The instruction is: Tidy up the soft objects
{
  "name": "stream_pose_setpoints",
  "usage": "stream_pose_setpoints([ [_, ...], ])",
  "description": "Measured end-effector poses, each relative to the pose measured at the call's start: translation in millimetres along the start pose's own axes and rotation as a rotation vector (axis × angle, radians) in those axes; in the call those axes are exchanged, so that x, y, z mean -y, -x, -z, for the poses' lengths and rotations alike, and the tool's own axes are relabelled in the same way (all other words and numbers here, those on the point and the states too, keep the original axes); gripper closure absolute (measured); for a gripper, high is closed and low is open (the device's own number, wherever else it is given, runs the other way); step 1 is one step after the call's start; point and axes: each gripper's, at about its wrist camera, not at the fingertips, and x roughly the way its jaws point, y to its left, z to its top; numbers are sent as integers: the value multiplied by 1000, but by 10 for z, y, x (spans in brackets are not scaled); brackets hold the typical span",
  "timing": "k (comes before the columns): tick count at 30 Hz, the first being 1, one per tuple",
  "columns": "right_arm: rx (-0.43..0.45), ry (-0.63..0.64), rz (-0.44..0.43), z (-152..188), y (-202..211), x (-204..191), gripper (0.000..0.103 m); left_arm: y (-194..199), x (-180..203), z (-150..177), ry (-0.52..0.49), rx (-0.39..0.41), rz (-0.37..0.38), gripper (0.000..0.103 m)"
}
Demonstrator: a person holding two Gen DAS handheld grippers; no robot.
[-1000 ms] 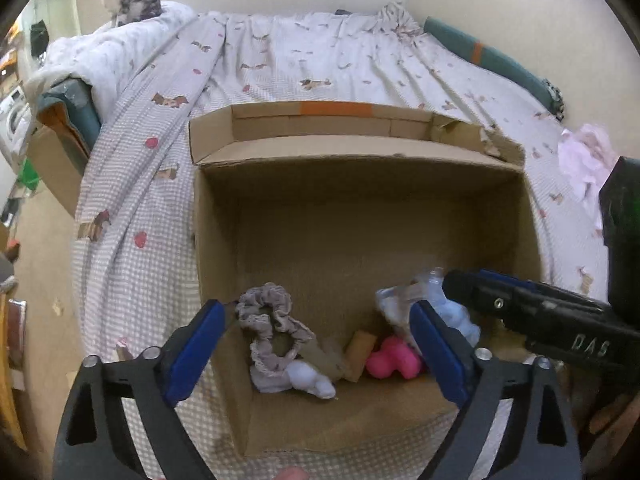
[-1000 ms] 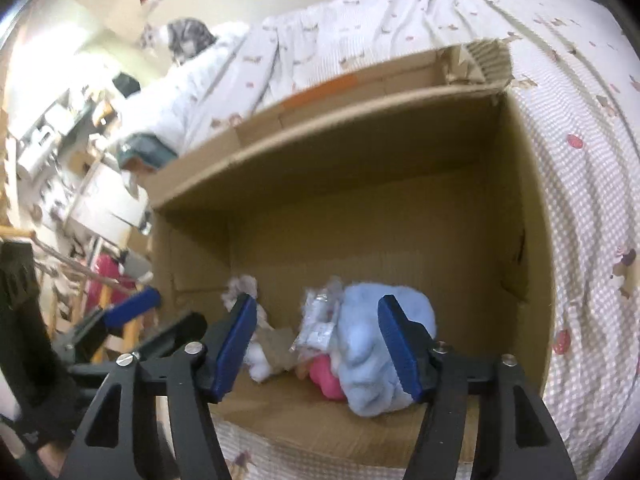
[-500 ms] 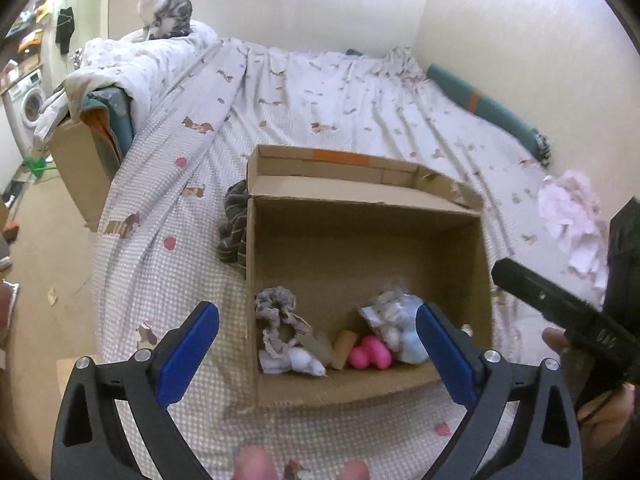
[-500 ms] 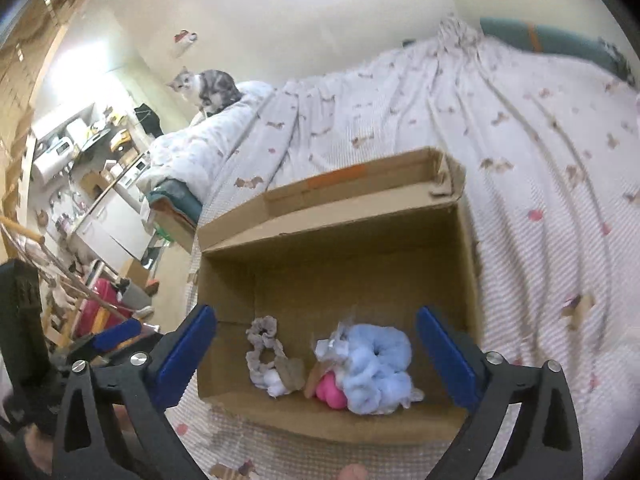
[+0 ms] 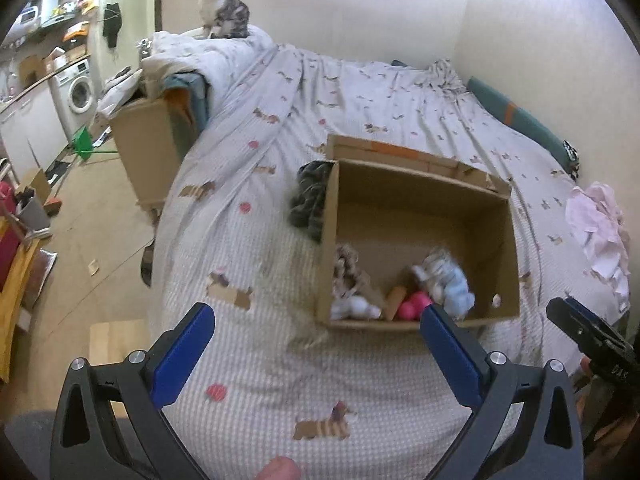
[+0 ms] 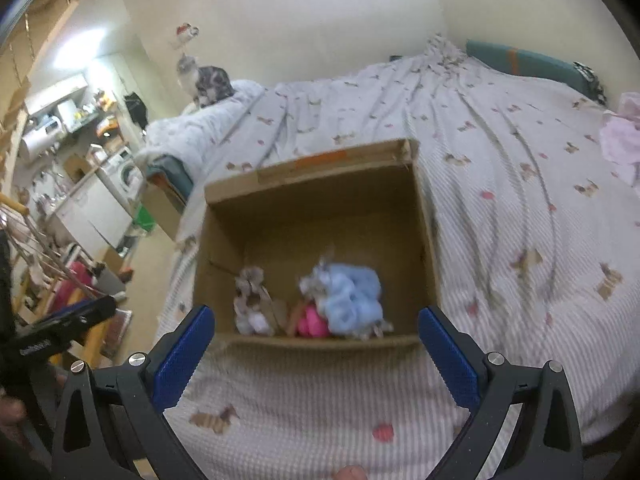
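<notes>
An open cardboard box (image 5: pixel 420 190) (image 6: pixel 316 184) lies on the bed. Inside it are a grey scrunchie (image 5: pixel 346 266) (image 6: pixel 250 284), a fluffy light-blue soft object (image 5: pixel 448 280) (image 6: pixel 352 290), a pink toy (image 5: pixel 416 304) (image 6: pixel 312 318) and a white soft object (image 5: pixel 354 306) (image 6: pixel 256 322). My left gripper (image 5: pixel 318 350) is open and empty, held above the bedsheet in front of the box. My right gripper (image 6: pixel 316 356) is open and empty, also in front of the box. The right gripper's body shows in the left wrist view (image 5: pixel 588 336).
A dark striped cloth (image 5: pixel 310 196) lies against the box's left side. A pink crumpled cloth (image 5: pixel 600 228) (image 6: pixel 622 140) lies at the right. A cat (image 5: pixel 224 12) (image 6: pixel 206 80) sits on the folded duvet. Another cardboard box (image 5: pixel 150 152) stands beside the bed.
Both grippers have pulled back and up out of the box. The right gripper's jaws have opened wider, and the blue soft object stays in the box.
</notes>
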Motion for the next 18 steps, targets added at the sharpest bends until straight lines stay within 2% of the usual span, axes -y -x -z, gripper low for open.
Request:
stream_pose_setpoints([
  [3, -18, 18, 27, 145, 7, -34, 0, 68, -33, 134, -3, 7, 23, 0],
  [7, -22, 25, 45, 264, 78, -44, 0, 79, -10, 256, -16, 5, -45, 0],
  [14, -8, -8, 69, 328, 189, 27, 0, 69, 124, 321, -61, 29, -100, 0],
  [18, 3, 10, 79, 340, 201, -4, 0, 38, 104, 367, -61, 38, -72, 0],
])
